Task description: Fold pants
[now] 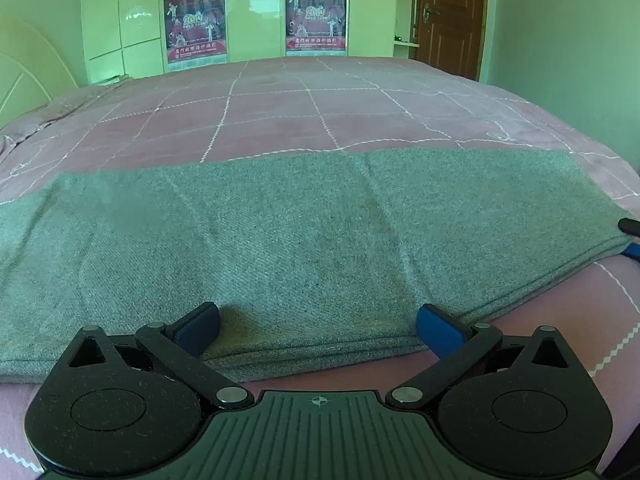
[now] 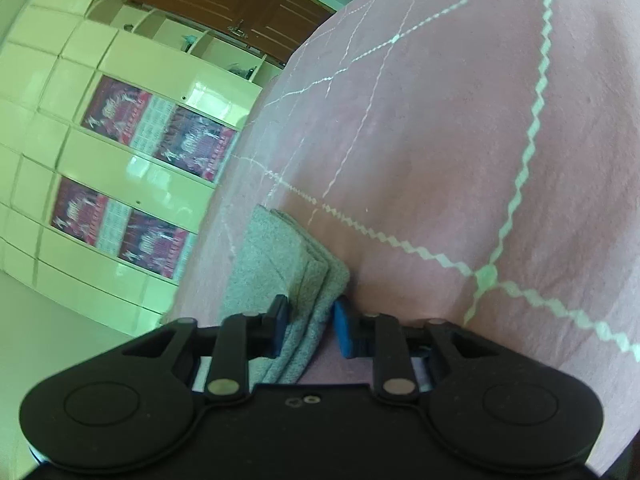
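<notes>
The grey pants (image 1: 280, 240) lie folded in a long flat band across the pink bed. My left gripper (image 1: 318, 326) is open, with its blue pads spread wide over the near edge of the pants, one pad on the cloth and one at the hem. My right gripper (image 2: 310, 326) is turned on its side at the end of the pants (image 2: 288, 272), its pads around the layered grey cloth edge and closed on it. The right gripper's fingertips (image 1: 632, 236) show at the right edge of the left wrist view.
A pink quilted bedspread (image 1: 320, 108) with white zigzag lines covers the bed. A glossy cream wardrobe (image 1: 248, 8) with red posters stands behind the bed. A brown door (image 1: 452, 16) is at the back right. A headboard (image 1: 24, 80) is at the left.
</notes>
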Tool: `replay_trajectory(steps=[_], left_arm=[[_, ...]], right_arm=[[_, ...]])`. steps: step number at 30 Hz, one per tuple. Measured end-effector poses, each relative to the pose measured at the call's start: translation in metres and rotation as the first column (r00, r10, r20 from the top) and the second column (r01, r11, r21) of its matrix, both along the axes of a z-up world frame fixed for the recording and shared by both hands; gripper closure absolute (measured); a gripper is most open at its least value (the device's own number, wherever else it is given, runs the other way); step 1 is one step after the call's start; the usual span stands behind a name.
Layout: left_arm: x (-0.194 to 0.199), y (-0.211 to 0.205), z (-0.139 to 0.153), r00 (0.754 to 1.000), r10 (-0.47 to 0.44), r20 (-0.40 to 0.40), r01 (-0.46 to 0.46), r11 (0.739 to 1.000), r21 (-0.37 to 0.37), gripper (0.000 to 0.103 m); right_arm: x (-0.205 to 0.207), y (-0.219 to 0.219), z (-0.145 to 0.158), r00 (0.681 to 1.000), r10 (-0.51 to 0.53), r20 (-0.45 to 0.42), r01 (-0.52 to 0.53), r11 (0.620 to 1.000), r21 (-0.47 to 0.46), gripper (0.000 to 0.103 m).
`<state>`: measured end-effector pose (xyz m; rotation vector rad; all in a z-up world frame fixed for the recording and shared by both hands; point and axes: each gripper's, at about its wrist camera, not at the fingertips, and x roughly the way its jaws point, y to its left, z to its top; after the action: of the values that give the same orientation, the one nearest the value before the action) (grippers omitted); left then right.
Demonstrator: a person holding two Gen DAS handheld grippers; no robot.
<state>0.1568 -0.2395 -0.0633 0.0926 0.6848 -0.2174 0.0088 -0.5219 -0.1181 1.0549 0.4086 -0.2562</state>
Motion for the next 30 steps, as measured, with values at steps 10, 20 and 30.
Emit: replay_trajectory(steps=[10, 20, 30], left_arm=[[-0.022, 0.079, 0.042, 0.988, 0.015, 0.154, 0.008, 0.990, -0.144, 0.000], [-0.082, 0.314, 0.063, 0.912, 0.283, 0.296, -0.257, 0.959, -0.122, 0.000], [-0.088, 0.385, 0.024, 0.872, 0.446, 0.202, -0.361, 0.864, -0.351, 0.000]], right_arm=[[0.018, 0.046, 0.078, 0.992, 0.069, 0.101, -0.052, 0.984, -0.171, 0.094], [0.097, 0.265, 0.135, 0.861, 0.483, 0.160, -0.396, 0.833, -0.386, 0.094], [0.076, 0.362, 0.081, 0.746, 0.665, 0.032, -0.609, 0.701, -0.371, 0.081]])
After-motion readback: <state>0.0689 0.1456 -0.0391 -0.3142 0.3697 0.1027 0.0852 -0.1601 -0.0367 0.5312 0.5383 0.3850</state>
